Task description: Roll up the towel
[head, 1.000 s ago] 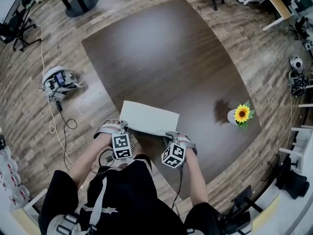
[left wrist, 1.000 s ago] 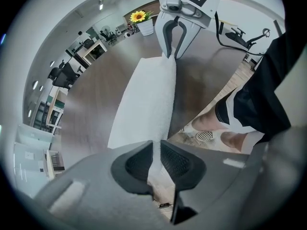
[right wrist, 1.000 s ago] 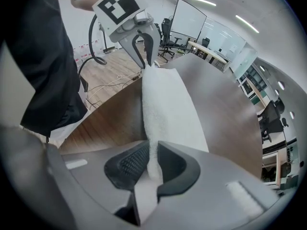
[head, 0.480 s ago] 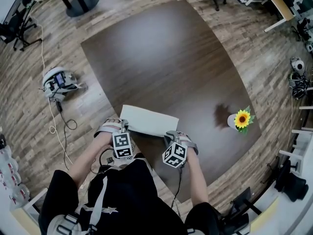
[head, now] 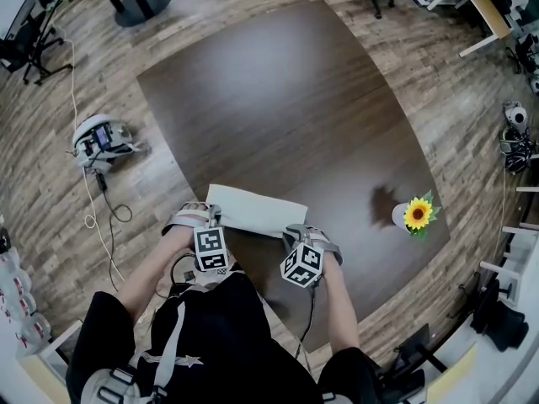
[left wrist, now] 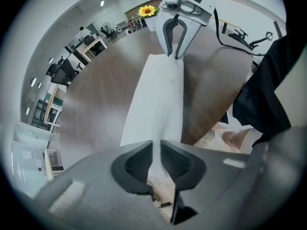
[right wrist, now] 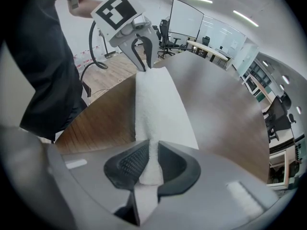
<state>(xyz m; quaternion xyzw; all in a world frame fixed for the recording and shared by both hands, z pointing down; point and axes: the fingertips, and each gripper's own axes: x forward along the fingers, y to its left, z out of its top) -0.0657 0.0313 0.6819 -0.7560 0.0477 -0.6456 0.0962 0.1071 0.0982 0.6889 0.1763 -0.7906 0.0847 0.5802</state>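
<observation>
On table point(head: 278, 99), white towel point(head: 257, 210) — flat, fluffy

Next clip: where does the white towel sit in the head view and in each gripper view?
Head view: towel lower centre, at the near edge of the table.
Left gripper view: towel runs up the middle from bottom centre.
Right gripper view: towel again runs up the middle.
Shared landmark: the dark table under it, in all three.

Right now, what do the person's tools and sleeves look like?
Left tool and right tool: dark grey jaws with ribbed pads, each carrying a white cube with black square markers. A black cable leaves the right one. Sleeves are black and short.
</observation>
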